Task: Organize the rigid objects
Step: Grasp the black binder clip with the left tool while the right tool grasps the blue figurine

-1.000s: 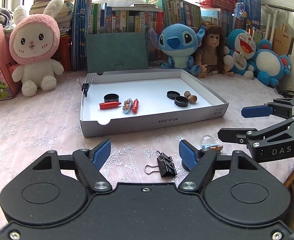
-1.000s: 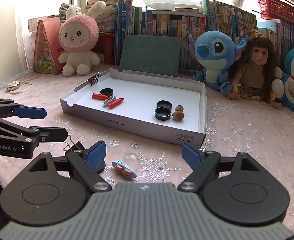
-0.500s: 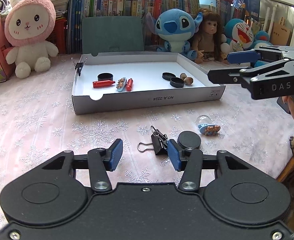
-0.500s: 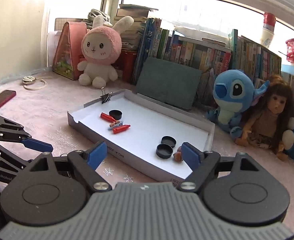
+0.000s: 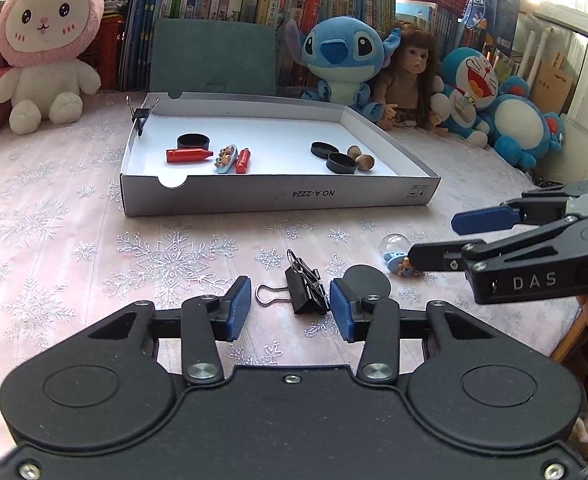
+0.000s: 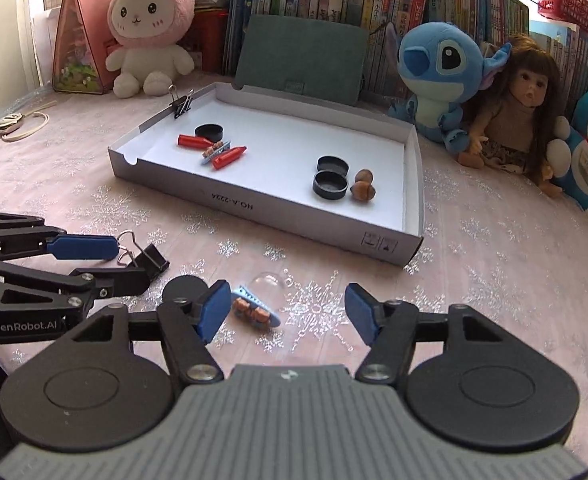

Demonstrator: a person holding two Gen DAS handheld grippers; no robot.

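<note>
On the tablecloth: a black metal binder clip [image 5: 308, 290], a flat black round lid [image 5: 366, 280] and a small blue figurine boat with a clear dome [image 6: 256, 307] are left outside the tray.
Left gripper [image 5: 290, 306]: held open and empty, its jaws set to either side of the clip, apparently for a pinch.
Right gripper [image 6: 288, 312]: held open and empty, the boat lying between its pads.
White cardboard tray [image 5: 278, 199]: red crayons, black lids and hazelnuts are already grouped inside by kind.
</note>
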